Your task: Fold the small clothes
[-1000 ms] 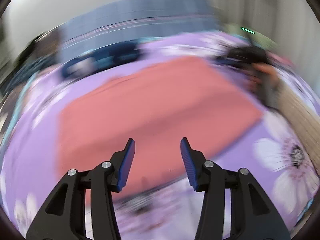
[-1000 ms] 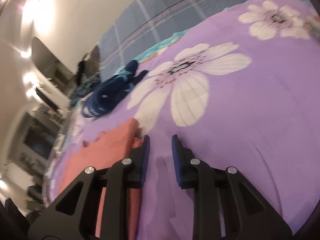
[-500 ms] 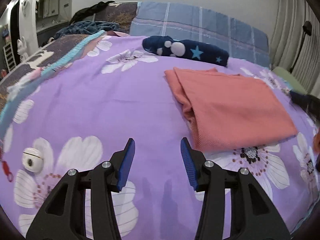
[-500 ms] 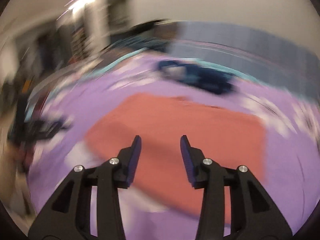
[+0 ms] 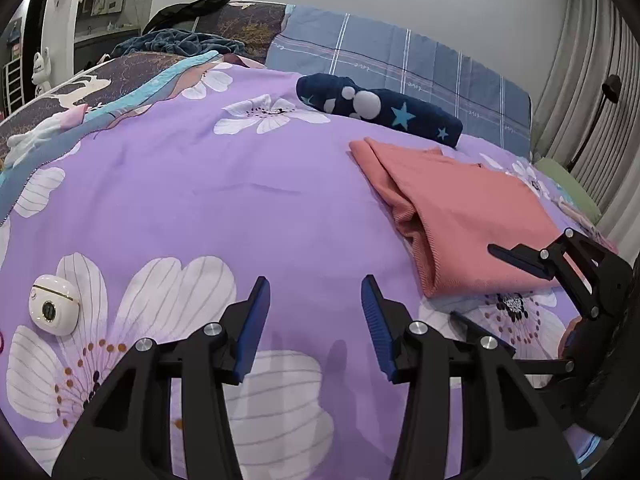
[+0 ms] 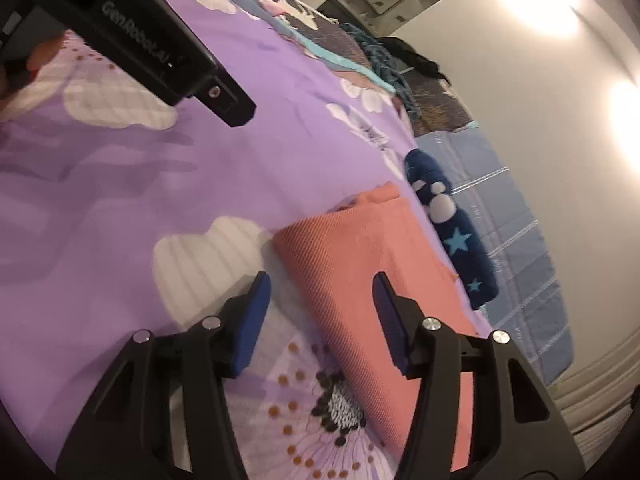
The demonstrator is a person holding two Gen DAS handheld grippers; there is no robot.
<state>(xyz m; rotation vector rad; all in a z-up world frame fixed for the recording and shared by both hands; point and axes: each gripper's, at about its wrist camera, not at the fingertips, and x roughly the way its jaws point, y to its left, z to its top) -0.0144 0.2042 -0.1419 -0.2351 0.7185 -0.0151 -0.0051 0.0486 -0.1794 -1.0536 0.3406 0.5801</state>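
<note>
Bed (image 5: 224,200) with a purple flower duvet, and the task's thing sitting on it: pink garment (image 5: 472,216), already doubled over into a flat rectangle, thick layered edge facing the open middle of the bed. Lies just beside the navy star-print roll (image 5: 380,108) up near the plaid pillow (image 5: 400,60), not touching as far as can be told. Looks parked off to one side on purpose, leaving the middle free for more folding.

Left hand-held gripper (image 5: 316,320): released, nothing between the pads, hanging over bare duvet well apart from the garment. Probably just waiting its turn.

Right hand-held gripper (image 6: 320,312): jaws opening right now, empty, nothing pinched. Rolled on its side and lined up over the garment's near corner, one pad over pink fabric and the other over the white petal. Seems set to straddle that edge for another fold or a tidy-up, but that's a guess.

Also a little white round gadget (image 5: 54,310) on the duvet near the left side, well clear of everything.
</note>
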